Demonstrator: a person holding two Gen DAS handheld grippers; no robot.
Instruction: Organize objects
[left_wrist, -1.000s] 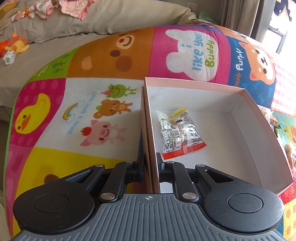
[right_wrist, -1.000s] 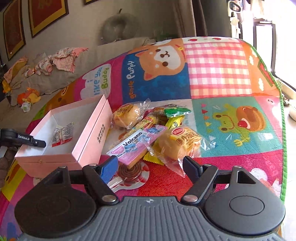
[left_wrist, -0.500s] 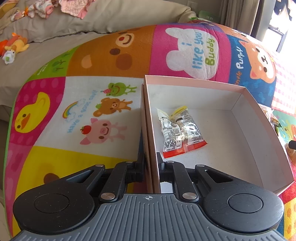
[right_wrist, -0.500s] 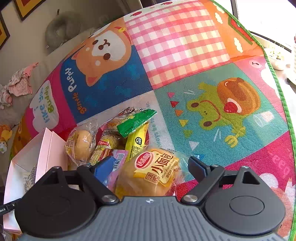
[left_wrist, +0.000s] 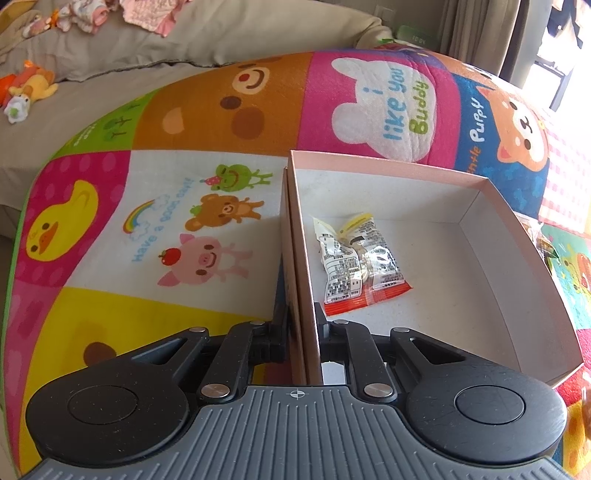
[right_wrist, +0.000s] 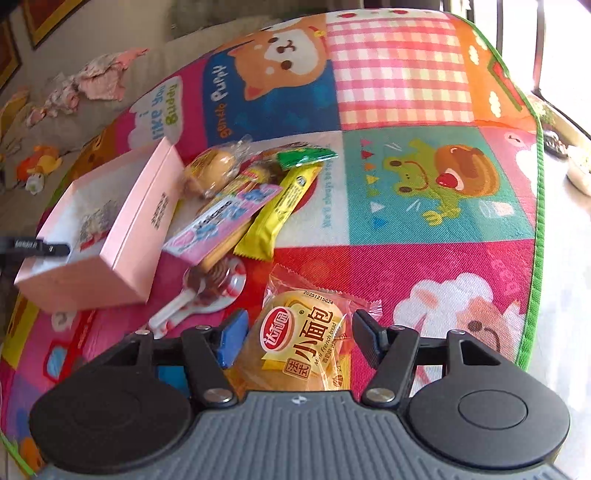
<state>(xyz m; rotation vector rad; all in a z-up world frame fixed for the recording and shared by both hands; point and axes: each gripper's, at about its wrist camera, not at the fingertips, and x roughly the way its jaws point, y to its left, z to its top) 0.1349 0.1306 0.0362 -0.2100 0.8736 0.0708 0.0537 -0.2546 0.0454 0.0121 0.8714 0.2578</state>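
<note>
Left wrist view: play mat (left_wrist: 192, 110) lying flat; pink box (left_wrist: 517, 266) sitting on mat, wall pinched by left gripper (left_wrist: 301, 325) fingers; snack packet (left_wrist: 358, 266) lying inside. Right wrist view: right gripper (right_wrist: 299, 328) fingers closing around bread bun packet (right_wrist: 299, 339).

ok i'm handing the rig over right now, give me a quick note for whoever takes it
Left gripper: shut on the pink box wall, steadying it.
Right gripper: jaws closing around the mini French bread pack; right pad not yet touching.
Done: one small snack packet in the box.
Left: bread pack, then the pile beside the box: yellow bar, pink wafer pack, lollipop, green packet, second bun.
</note>
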